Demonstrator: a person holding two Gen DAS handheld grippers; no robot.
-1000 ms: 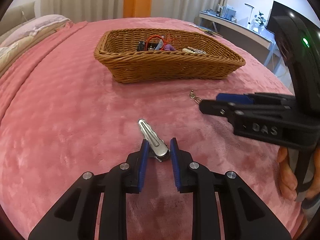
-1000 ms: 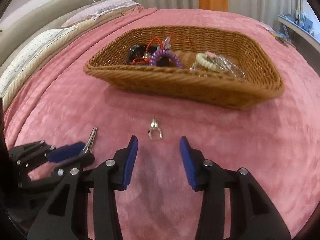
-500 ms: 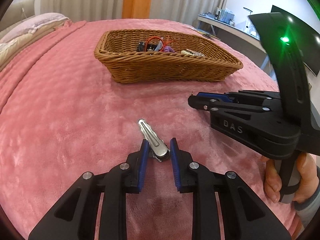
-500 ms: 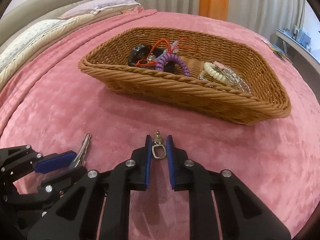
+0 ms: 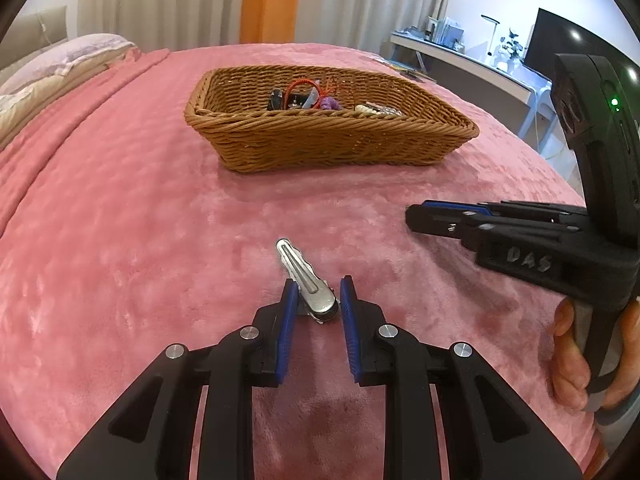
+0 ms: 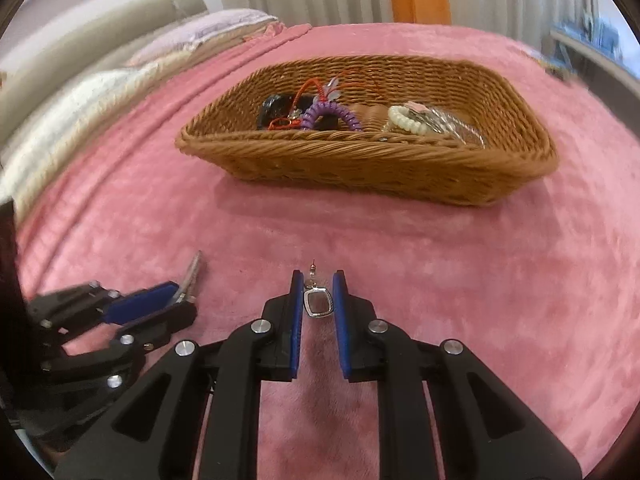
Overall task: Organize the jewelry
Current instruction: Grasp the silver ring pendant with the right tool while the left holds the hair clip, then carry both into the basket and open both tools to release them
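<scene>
A silver hair clip lies on the pink blanket, and my left gripper is shut on its wide end. The clip also shows in the right wrist view. My right gripper is shut on a small silver earring with a square frame, held above the blanket. The right gripper shows from the side in the left wrist view. A brown wicker basket stands farther back with a purple coil tie, a pearl bracelet and other jewelry inside.
The pink blanket covers the whole bed. Pillows lie at the left. A desk with a monitor stands beyond the bed at the right. Curtains hang behind.
My right gripper closed on the earring and lifted it off the blanket, drawing back to the right. My left gripper stayed shut on the hair clip.
</scene>
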